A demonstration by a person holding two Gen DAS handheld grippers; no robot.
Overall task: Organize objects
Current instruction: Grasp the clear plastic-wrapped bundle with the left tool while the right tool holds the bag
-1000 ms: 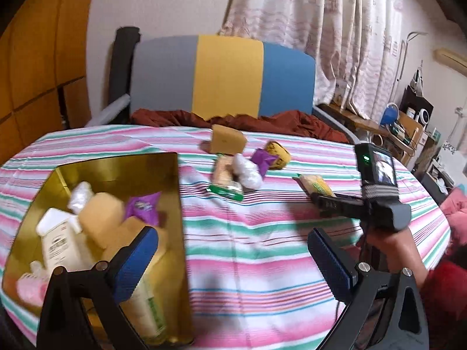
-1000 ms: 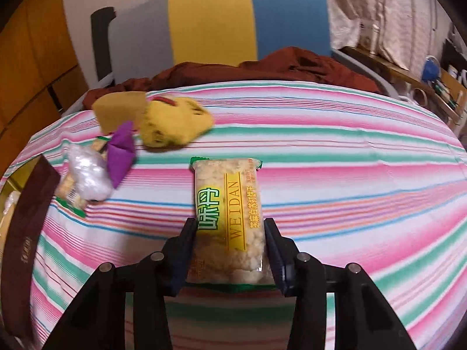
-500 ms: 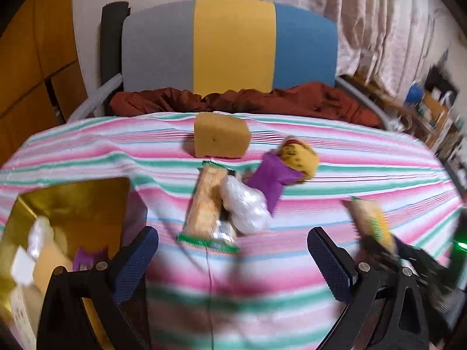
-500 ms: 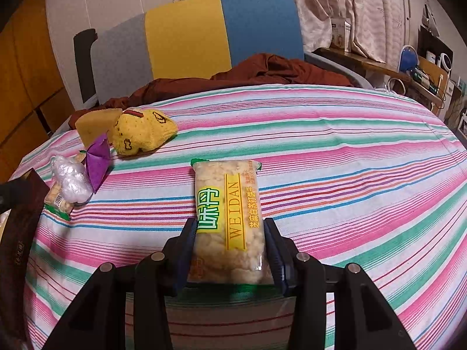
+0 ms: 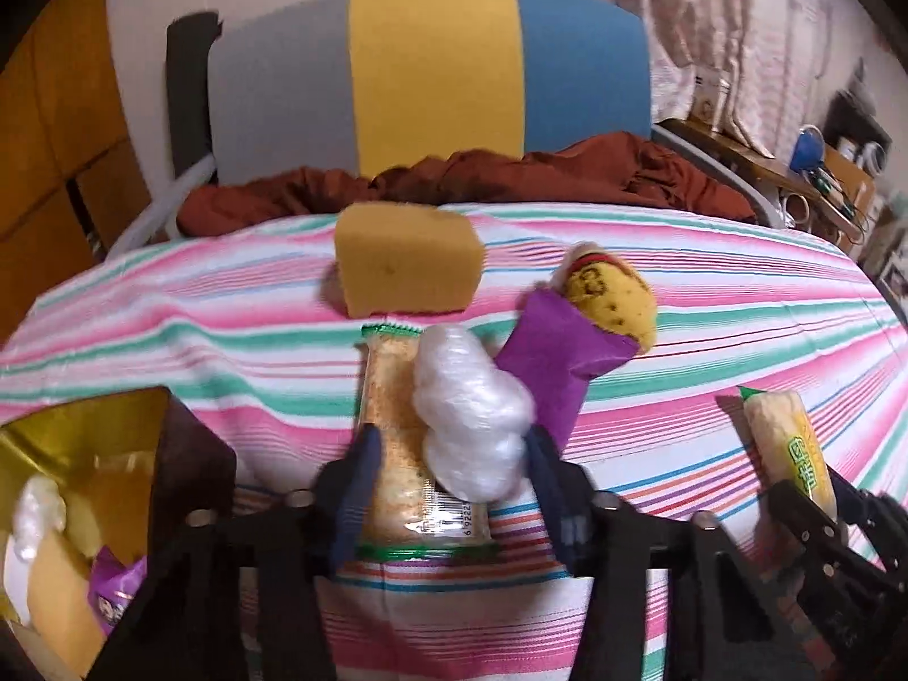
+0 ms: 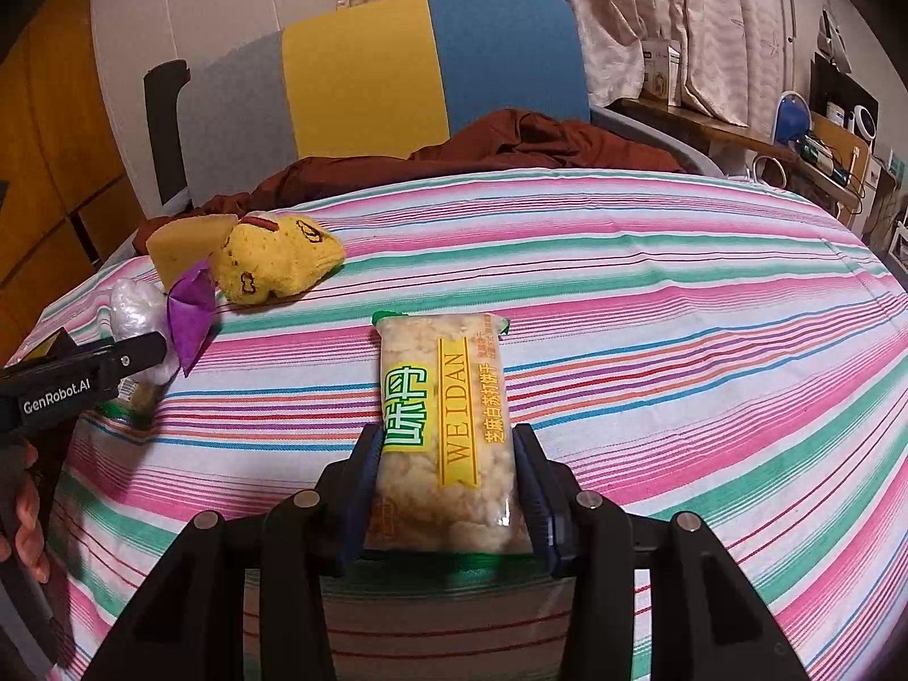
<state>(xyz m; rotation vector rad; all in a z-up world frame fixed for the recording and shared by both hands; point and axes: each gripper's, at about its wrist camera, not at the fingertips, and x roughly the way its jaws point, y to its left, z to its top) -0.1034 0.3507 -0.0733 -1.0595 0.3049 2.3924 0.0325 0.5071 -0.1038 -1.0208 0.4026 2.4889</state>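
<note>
My left gripper (image 5: 451, 482) is shut around a green-edged cracker packet (image 5: 391, 425) and the white plastic bundle (image 5: 471, 408) lying on it, low over the striped tablecloth (image 5: 709, 284). A purple packet (image 5: 562, 363), a yellow plush toy (image 5: 613, 295) and a yellow sponge (image 5: 406, 267) lie just beyond. My right gripper (image 6: 448, 488) is shut on a yellow-labelled Weidan snack packet (image 6: 442, 414), held just above the cloth. That packet (image 5: 789, 442) also shows at the lower right of the left wrist view.
A gold box (image 5: 62, 425) with a sponge, a purple packet and a white bundle inside stands at the near left. Behind the table are a grey, yellow and blue chair back (image 5: 431, 74) and a rumpled brown cloth (image 5: 511, 176). A cluttered shelf (image 6: 823, 153) is at the right.
The left gripper swung from over the gold box to the pile of items and dropped lower; its jaws went from wide open to shut around the cracker packet and white bundle. The right gripper kept its packet.
</note>
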